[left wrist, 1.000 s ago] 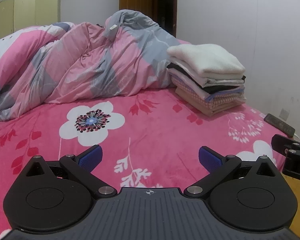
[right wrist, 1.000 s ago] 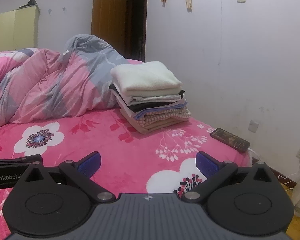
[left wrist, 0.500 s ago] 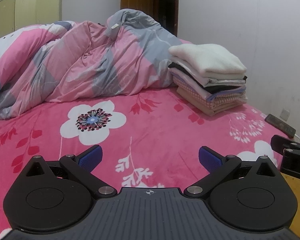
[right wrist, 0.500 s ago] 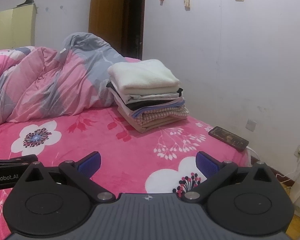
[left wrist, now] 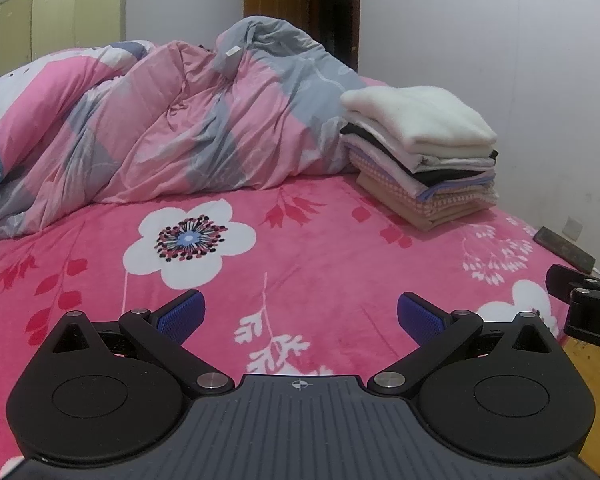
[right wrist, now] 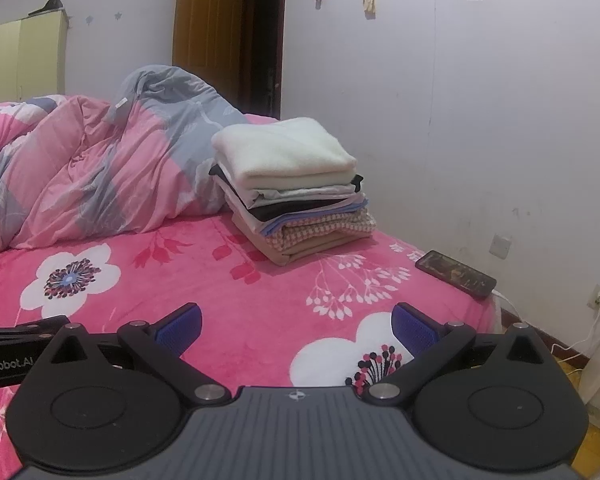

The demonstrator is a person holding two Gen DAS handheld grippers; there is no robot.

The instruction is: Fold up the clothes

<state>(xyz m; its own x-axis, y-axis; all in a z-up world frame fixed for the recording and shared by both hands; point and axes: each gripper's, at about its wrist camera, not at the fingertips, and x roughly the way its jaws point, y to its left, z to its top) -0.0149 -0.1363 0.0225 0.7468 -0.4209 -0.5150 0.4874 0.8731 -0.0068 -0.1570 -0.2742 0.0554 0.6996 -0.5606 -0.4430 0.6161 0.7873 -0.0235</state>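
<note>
Both views are drifting slightly compared with a second ago: the stack of folded clothes point(right wrist: 288, 184) is sitting a little lower and further left in the right wrist view, while the left wrist view is barely changing. The left tongs point(left wrist: 300, 316) are hovering over the pink floral bed sheet point(left wrist: 320, 248), spread wide and holding nothing. The right tongs point(right wrist: 296, 320) are doing the same beside them, equally wide apart and empty (a sliver of each tool is showing at the edge of the other's view). The stack is resting on the far side of the bed near the white wall point(right wrist: 480, 120), with a fluffy cream piece on top, black, lilac and checked layers beneath, and a tan piece at the bottom. A rumpled pink and grey duvet point(left wrist: 172, 128) is lying heaped just behind and left of the stack. A dark phone point(right wrist: 454, 274) is lying at the bed's right edge, well apart from the stack.
</note>
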